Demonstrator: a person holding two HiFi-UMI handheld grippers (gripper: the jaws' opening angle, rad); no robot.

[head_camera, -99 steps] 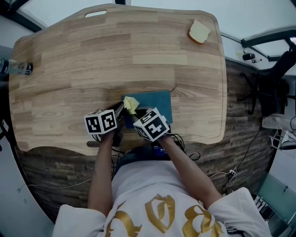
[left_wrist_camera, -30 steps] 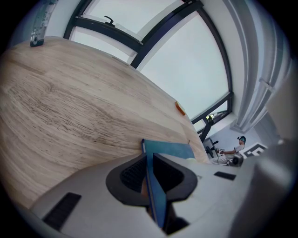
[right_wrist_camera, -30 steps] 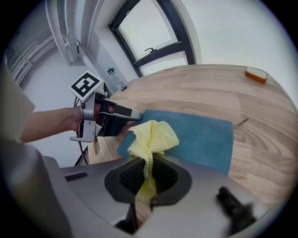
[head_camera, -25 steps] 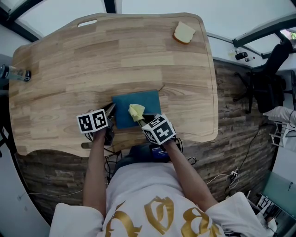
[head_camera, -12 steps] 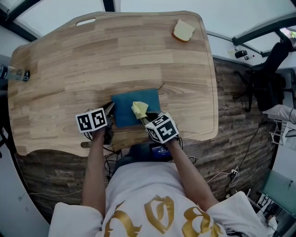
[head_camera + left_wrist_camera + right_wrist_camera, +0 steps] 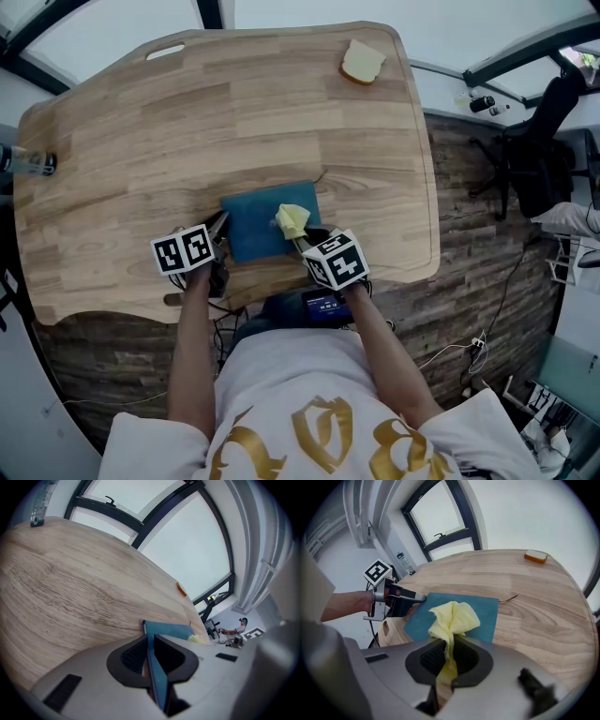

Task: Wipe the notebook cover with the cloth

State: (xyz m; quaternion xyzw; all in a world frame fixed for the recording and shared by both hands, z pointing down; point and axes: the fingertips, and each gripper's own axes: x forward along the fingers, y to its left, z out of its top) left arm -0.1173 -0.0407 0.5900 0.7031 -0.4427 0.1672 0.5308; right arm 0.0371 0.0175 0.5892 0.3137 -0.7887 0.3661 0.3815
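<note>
Your left gripper (image 6: 222, 227) has its jaws clamped on the 9 o'clock edge of the teal notebook (image 6: 255, 221), which lies near the bench's (image 6: 234, 112) 6 o'clock rim. Your right gripper (image 6: 300, 241) pinches the yellow cloth (image 6: 292, 219), which rests on the cover toward 3 o'clock.

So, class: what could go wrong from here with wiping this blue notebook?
1. The right hand-held gripper pinches only a tail of the yellow cloth; rubbing may pull it free.
2. The left hand-held gripper clamps just one edge of the notebook, so it might pivot.
3. It lies near the front edge of the table and could slide off.
</note>
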